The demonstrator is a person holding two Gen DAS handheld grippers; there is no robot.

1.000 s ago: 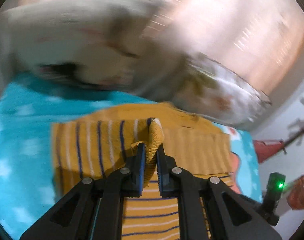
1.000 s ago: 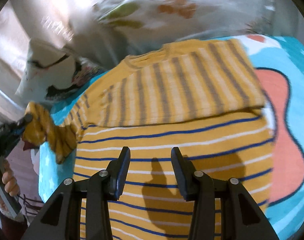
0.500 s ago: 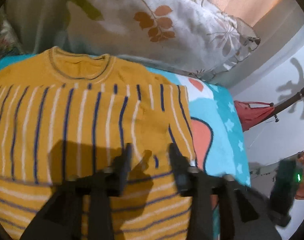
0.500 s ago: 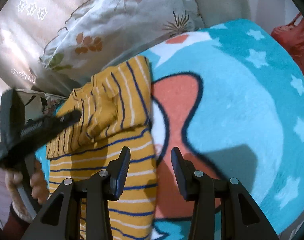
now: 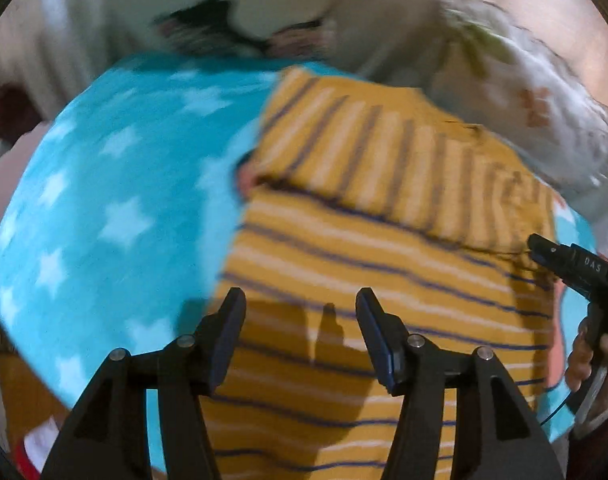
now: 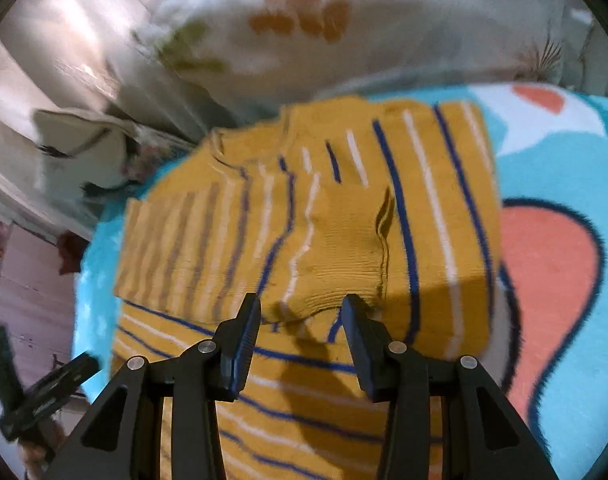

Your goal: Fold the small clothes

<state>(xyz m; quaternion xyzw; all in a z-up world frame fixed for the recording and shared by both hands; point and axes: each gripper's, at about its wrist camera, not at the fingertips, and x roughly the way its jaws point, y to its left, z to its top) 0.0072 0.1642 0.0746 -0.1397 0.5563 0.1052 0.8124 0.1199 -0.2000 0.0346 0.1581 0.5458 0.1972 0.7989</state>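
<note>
A mustard sweater (image 5: pixel 384 240) with blue and white stripes lies flat on a turquoise star blanket (image 5: pixel 104 200). Both sleeves are folded across its chest (image 6: pixel 344 220). My left gripper (image 5: pixel 300 296) hovers over the sweater's lower body near its left edge. Its jaws are opening and nothing is between them. My right gripper (image 6: pixel 301 302) stands open just above the lower edge of the folded sleeves, its pads not pressing the cloth. Each gripper also shows at the edge of the other's view: the right gripper (image 5: pixel 564 264) with a hand on it, the left gripper (image 6: pixel 48 396).
Leaf-print pillows (image 6: pixel 344 40) lean against the wall right behind the sweater's collar. Another pale pillow (image 5: pixel 244 8) lies at the back left. The blanket carries a coral shape with a dark outline (image 6: pixel 544 272) to the right of the sweater.
My left gripper let go of the sleeve cuff it was pinching and opened. That sleeve now lies folded over the chest. Both grippers swung over the sweater and came lower.
</note>
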